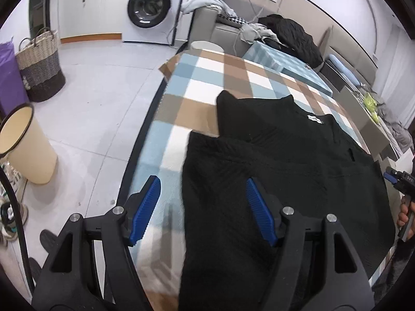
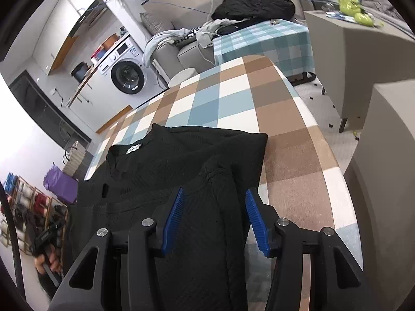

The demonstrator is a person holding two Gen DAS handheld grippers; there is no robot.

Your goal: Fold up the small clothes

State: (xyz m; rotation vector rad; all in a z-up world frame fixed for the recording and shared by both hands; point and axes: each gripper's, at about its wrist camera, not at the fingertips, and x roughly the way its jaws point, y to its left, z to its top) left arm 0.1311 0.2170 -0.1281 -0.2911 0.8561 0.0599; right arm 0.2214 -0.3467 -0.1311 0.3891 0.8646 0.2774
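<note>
A black textured garment (image 1: 285,160) lies on the checked tablecloth (image 1: 197,83), collar with white label away from me, both side parts folded inward. My left gripper (image 1: 203,194) is open above its left edge, blue pads apart, nothing between them but cloth below. My right gripper (image 2: 214,204) is open over the garment's (image 2: 181,155) right folded part, on the tablecloth (image 2: 259,98). The right gripper also shows at the left wrist view's right edge (image 1: 396,178); the left gripper shows in the right wrist view's lower left (image 2: 46,235).
A cream bin (image 1: 26,145), a woven basket (image 1: 41,67) and a washing machine (image 1: 153,7) stand on the floor to the left. A second table with a blue checked cloth (image 2: 262,41) and a sofa with clothes (image 2: 254,5) lie beyond. A grey cabinet (image 2: 363,59) stands right.
</note>
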